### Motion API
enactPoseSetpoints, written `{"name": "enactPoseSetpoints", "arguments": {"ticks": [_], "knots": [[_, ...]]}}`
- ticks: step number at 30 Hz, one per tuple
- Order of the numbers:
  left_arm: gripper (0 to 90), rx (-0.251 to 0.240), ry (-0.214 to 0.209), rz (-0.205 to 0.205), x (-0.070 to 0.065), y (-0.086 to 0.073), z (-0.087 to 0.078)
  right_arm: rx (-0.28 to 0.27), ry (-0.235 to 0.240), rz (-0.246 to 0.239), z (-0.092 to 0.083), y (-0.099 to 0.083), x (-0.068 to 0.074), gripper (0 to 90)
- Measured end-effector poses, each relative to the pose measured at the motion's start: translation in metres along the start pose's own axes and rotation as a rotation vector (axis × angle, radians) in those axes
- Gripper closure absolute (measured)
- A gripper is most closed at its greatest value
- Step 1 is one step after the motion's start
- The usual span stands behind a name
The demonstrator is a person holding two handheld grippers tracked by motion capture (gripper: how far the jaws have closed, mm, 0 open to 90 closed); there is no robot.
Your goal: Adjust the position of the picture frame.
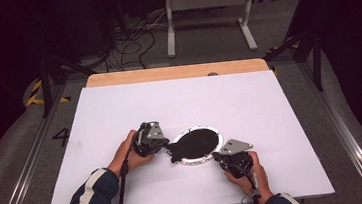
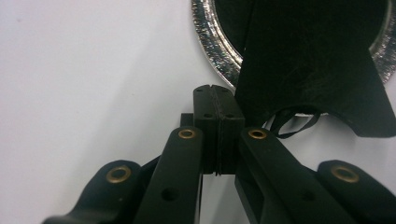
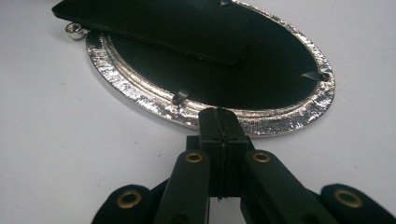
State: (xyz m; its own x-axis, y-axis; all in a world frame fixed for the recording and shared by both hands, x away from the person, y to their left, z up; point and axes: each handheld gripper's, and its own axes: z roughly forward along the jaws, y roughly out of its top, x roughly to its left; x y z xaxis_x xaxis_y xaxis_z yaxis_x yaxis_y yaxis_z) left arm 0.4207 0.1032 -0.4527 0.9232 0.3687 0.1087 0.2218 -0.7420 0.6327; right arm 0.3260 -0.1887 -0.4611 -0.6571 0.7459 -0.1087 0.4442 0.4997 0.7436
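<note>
The oval picture frame [image 1: 199, 145] lies face down on the white table [image 1: 119, 108], close to its near edge, and both of your hands work around it. Its black backing board [image 2: 308, 60] sits inside the silver rim [image 3: 140, 95], with the fold-out stand leg [image 1: 176, 151] overhanging the rim on the left side.

Your left gripper [image 1: 153, 141] is just left of the frame, beside the stand leg; in the left gripper view its jaws are clenched pad to pad with nothing between them, tips next to the leg's edge and a small black loop [image 2: 292, 123] under it. Your right gripper [image 1: 228, 158] rests at the frame's near right rim, jaws likewise clamped empty, tips touching or almost touching the silver edge.

The job looks like freeing the backing. Use the right tips as a brace on the rim so the frame cannot skate. Work the left tips against one small black tab [image 3: 181, 96] at a time, pushing sideways and low. Avoid prying the stand leg upward; its hinge is probably weak.
</note>
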Motion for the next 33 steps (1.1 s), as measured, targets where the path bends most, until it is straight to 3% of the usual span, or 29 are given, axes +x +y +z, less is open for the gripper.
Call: {"name": "enactPoseSetpoints", "arguments": {"ticks": [9, 16, 26, 33], "knots": [[90.0, -0.02, -0.003, -0.01, -0.009, -0.007, -0.003, 0.006, -0.015, 0.005, 0.004, 0.003, -0.005, 90.0], [90.0, -0.03, -0.067, -0.043, -0.017, -0.005, -0.002, 0.01, 0.004, 0.038, 0.009, 0.008, -0.016, 90.0], [90.0, -0.034, -0.048, -0.04, -0.023, -0.006, -0.003, 0.018, -0.002, 0.034, 0.013, 0.012, -0.02, 90.0], [90.0, -0.053, -0.067, -0.037, -0.025, -0.007, -0.003, 0.021, -0.019, 0.042, 0.015, 0.013, -0.027, 90.0]]}}
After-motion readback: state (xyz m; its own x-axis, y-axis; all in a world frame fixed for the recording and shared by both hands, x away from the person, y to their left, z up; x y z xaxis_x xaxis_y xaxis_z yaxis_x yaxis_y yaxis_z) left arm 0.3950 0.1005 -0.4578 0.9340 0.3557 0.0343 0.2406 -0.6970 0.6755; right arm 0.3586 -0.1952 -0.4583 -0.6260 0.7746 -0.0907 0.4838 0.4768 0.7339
